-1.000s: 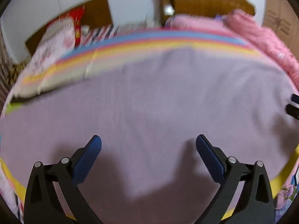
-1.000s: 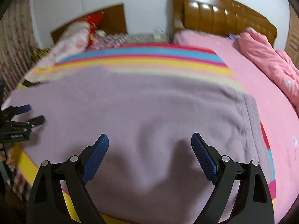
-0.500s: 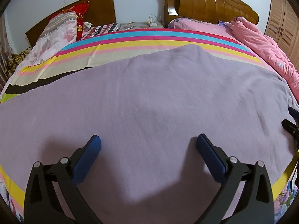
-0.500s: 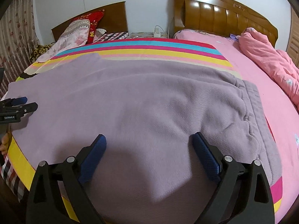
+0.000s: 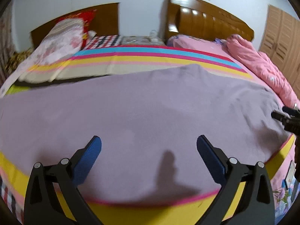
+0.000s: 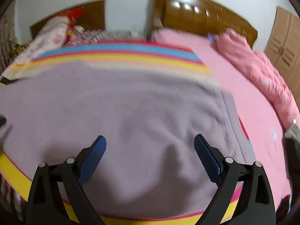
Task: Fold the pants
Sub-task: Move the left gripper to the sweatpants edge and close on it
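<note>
**Pants spread flat on the bed, both grippers wide**

Pants (image 5: 150,112) first: a big lilac fleece pair, laid out flat across the near half of the bed (image 5: 159,211), covering most of the striped sheet (image 5: 150,60).

Nearest the lens in the left wrist view, the left gripper (image 5: 149,145) hovers above the near edge of the fabric, jaws spread wide, blue pads (image 5: 88,161) apart with nothing between them. Its shadow falls on the cloth just ahead. A yellow band of sheet with a pink line curves along the bed's front edge below the jaws.

Over in the right wrist view, same story: the right gripper (image 6: 150,143) sits over the pants (image 6: 131,112), jaws spread, holding nothing. This view is blurred. Soft wrinkles gather in the cloth between the jaws, and the waistband end (image 6: 227,116) lies to the right, beside the pink sheet (image 6: 234,86).

At the far right edge of the left view, the right gripper's black tips (image 5: 285,115) show just at the pants' right end; whether they touch the cloth, I cannot tell.

Further back, stripes run across the bed: yellow, pink, blue, red. A floral pillow (image 5: 58,43) and a red one (image 5: 84,19) sit at the left rear; a rumpled pink quilt (image 5: 262,67) lies along the right. Behind them, two wooden headboards (image 5: 208,16) stand against the white wall, and a wooden wardrobe (image 5: 281,35) fills the far right.
</note>
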A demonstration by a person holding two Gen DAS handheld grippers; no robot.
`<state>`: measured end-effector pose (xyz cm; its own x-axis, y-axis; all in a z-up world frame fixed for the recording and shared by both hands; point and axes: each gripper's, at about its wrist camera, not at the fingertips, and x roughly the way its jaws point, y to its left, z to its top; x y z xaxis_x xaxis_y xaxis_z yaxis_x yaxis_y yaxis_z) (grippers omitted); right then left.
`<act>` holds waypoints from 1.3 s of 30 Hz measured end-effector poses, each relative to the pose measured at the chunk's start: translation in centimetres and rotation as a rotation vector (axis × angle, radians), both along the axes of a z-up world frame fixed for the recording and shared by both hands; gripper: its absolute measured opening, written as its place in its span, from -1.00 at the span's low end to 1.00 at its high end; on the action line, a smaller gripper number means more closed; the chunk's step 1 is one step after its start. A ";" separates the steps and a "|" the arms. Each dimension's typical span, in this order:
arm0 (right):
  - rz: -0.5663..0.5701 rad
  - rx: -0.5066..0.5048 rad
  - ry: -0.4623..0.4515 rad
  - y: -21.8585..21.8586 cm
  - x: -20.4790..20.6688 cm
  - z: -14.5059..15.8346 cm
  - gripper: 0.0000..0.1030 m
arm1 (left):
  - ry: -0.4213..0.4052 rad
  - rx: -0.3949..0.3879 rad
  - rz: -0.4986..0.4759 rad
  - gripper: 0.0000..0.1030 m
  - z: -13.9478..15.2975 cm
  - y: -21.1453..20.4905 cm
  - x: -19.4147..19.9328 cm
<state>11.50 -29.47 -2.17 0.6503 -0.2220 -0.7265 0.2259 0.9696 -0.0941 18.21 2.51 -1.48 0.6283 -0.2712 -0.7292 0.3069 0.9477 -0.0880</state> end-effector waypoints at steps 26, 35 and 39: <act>0.715 0.238 0.106 31.3 14.7 -3.2 0.78 | 0.085 -0.767 0.662 0.83 -6.1 39.8 4.2; 0.714 0.190 0.113 31.9 14.4 -3.3 0.79 | 0.040 -0.850 0.654 0.02 -6.5 41.5 4.8; 0.714 0.188 0.113 31.9 14.4 -3.3 0.79 | 0.005 -0.809 0.676 -0.08 -7.3 41.5 5.4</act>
